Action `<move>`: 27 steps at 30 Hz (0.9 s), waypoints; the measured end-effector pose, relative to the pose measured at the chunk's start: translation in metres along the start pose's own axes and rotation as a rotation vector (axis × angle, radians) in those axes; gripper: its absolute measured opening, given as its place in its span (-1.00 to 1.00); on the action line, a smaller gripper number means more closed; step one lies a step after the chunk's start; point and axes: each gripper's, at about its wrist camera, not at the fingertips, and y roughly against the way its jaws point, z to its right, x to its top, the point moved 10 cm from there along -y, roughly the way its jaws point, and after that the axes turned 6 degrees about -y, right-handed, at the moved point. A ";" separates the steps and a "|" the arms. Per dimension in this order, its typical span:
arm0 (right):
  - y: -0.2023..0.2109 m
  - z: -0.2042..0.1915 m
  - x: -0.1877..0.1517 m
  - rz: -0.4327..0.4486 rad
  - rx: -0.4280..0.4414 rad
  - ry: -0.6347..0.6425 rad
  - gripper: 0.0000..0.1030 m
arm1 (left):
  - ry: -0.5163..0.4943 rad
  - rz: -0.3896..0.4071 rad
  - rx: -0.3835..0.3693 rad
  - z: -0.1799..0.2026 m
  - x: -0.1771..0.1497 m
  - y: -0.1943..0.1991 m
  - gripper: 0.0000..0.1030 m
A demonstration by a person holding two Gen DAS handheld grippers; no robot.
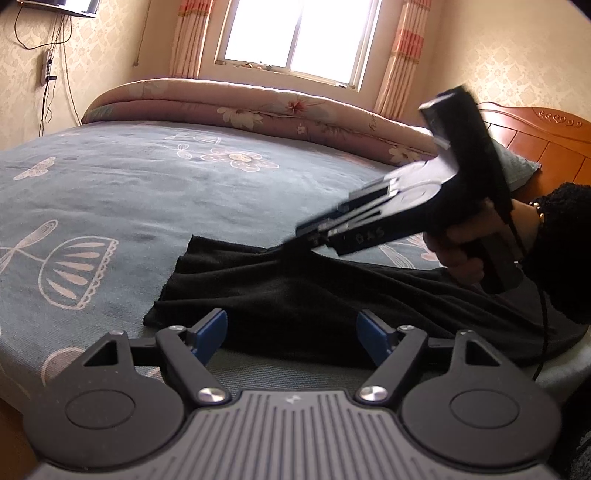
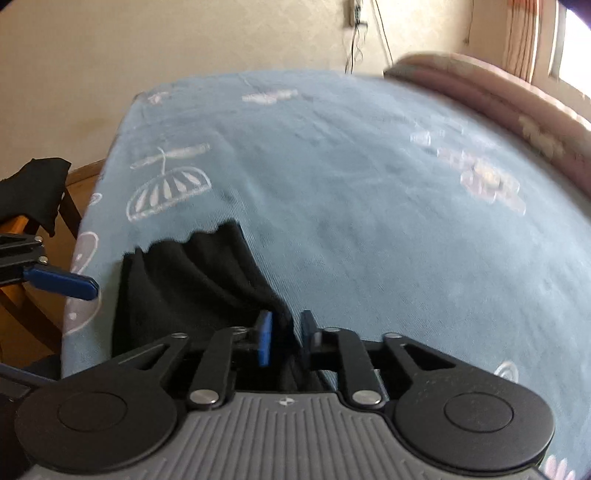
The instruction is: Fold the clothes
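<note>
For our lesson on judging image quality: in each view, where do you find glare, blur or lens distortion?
Left wrist view: the window is blown out white, the right gripper is motion-smeared, and the bed bulges from fisheye curvature. Right wrist view: soft blur throughout; the black garment shows little detail.

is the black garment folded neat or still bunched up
Bunched. The black garment lies rumpled on the bed, with ridges of cloth pulled up between the right gripper fingers.
</note>
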 end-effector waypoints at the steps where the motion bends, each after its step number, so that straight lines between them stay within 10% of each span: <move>1: 0.004 -0.004 0.005 0.030 -0.001 0.015 -0.29 | 0.004 0.001 0.004 -0.001 0.000 0.000 0.50; 7: -0.017 -0.032 0.015 0.015 0.038 0.140 -0.35 | 0.011 0.002 0.000 -0.002 -0.002 0.001 0.51; 9: -0.030 -0.034 0.012 -0.023 0.033 0.150 -0.95 | 0.017 0.002 0.009 -0.005 -0.003 0.002 0.51; 13: -0.032 -0.019 0.032 0.043 0.033 0.011 -0.97 | 0.029 0.004 0.010 -0.008 -0.004 0.003 0.51; 21: -0.036 -0.038 0.034 0.028 0.068 0.091 -0.27 | 0.040 0.001 0.011 -0.010 -0.008 0.001 0.51; 23: -0.046 -0.042 0.027 -0.008 0.043 0.129 -0.93 | 0.040 0.001 0.010 -0.010 -0.008 0.002 0.51; 27: -0.044 -0.028 0.044 0.052 0.020 0.032 -0.90 | 0.051 0.004 0.004 -0.011 -0.009 0.004 0.51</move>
